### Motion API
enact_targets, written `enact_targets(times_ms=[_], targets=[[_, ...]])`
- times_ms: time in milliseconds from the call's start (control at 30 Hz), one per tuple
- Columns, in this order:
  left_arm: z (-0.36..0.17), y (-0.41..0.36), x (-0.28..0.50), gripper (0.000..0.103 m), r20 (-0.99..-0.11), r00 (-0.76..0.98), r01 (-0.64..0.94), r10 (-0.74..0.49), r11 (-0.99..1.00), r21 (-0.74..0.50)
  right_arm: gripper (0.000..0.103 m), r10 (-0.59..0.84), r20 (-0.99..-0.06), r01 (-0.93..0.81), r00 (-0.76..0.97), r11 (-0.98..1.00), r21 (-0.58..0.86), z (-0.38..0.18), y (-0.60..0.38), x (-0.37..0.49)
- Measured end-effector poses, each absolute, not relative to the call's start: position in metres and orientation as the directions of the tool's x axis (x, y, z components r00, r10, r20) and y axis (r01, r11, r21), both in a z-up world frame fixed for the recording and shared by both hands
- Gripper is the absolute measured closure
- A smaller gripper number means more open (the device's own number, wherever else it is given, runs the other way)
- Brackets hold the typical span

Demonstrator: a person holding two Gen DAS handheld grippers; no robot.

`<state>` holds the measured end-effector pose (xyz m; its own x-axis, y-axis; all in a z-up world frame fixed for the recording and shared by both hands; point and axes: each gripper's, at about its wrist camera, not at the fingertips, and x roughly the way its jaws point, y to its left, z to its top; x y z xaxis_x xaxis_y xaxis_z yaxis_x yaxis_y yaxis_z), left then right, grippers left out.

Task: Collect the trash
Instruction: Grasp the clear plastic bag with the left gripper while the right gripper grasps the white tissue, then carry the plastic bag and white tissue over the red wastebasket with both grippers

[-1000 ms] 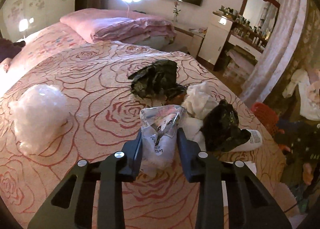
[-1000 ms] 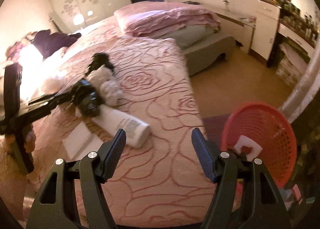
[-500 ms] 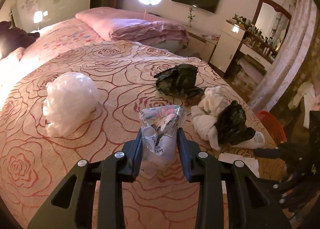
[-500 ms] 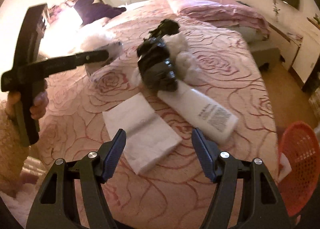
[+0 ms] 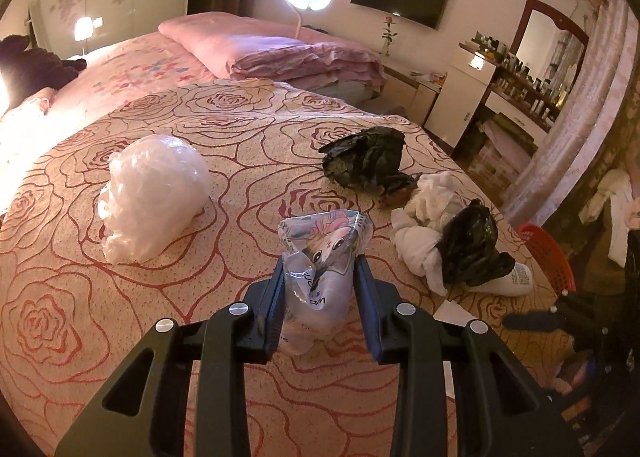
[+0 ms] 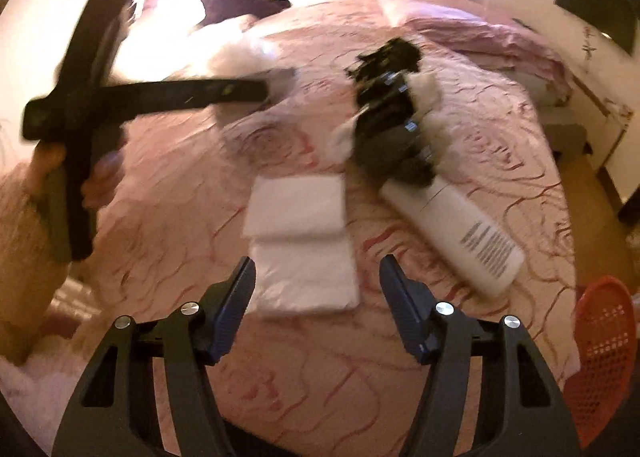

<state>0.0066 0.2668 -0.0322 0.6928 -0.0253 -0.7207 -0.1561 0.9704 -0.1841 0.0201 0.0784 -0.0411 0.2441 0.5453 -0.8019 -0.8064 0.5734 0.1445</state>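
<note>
My left gripper (image 5: 318,277) is shut on a clear plastic wrapper (image 5: 320,257) printed with a cartoon animal, held above the bed. Beyond it lie a crumpled clear plastic bag (image 5: 152,193), a black bag (image 5: 368,163), white crumpled cloth (image 5: 428,213), a second black bag (image 5: 470,247) and a white bottle (image 5: 518,279). My right gripper (image 6: 316,281) hangs over a folded white tissue pack (image 6: 300,241); its jaws are closing with nothing pressed between them. The white bottle (image 6: 464,233) lies to its right, the black bag (image 6: 392,137) above it.
A red mesh basket (image 6: 604,369) stands on the floor off the bed's right corner, also seen as the basket (image 5: 546,253) past the bottle. A hand (image 6: 48,161) holds the left gripper's handle. Folded pink bedding (image 5: 280,53) lies at the far end.
My right gripper swung left from the basket side to over the white tissue pack, and its jaws narrowed slightly. The left gripper shifted a little with the wrapper still in it.
</note>
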Motion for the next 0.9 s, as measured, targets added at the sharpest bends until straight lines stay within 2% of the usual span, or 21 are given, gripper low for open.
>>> enact_targets(times_ms=[333, 433, 500, 700, 900], targets=[[-0.029, 0.27, 0.0, 0.072, -0.716, 0.698, -0.186, 0.001, 0.966, -0.179, 0.042, 0.511, -0.805, -0.832, 0.301, 0.553, 0.039, -0.057, 0.111, 0.005], [-0.028, 0.271, -0.001, 0.072, -0.716, 0.698, -0.194, 0.008, 0.965, -0.178, 0.052, 0.518, -0.801, -0.835, 0.301, 0.549, 0.042, -0.056, 0.113, 0.004], [-0.028, 0.271, -0.002, 0.072, -0.715, 0.699, -0.198, 0.013, 0.964, -0.176, 0.064, 0.523, -0.8, -0.836, 0.293, 0.546, 0.051, -0.055, 0.113, 0.005], [-0.023, 0.272, -0.005, 0.072, -0.711, 0.703, -0.207, 0.026, 0.963, -0.17, 0.086, 0.537, -0.8, -0.819, 0.267, 0.564, 0.105, -0.054, 0.108, 0.01], [-0.019, 0.273, -0.009, 0.072, -0.706, 0.707, -0.215, 0.036, 0.963, -0.165, 0.089, 0.564, -0.786, -0.794, 0.254, 0.585, 0.163, -0.049, 0.096, 0.011]])
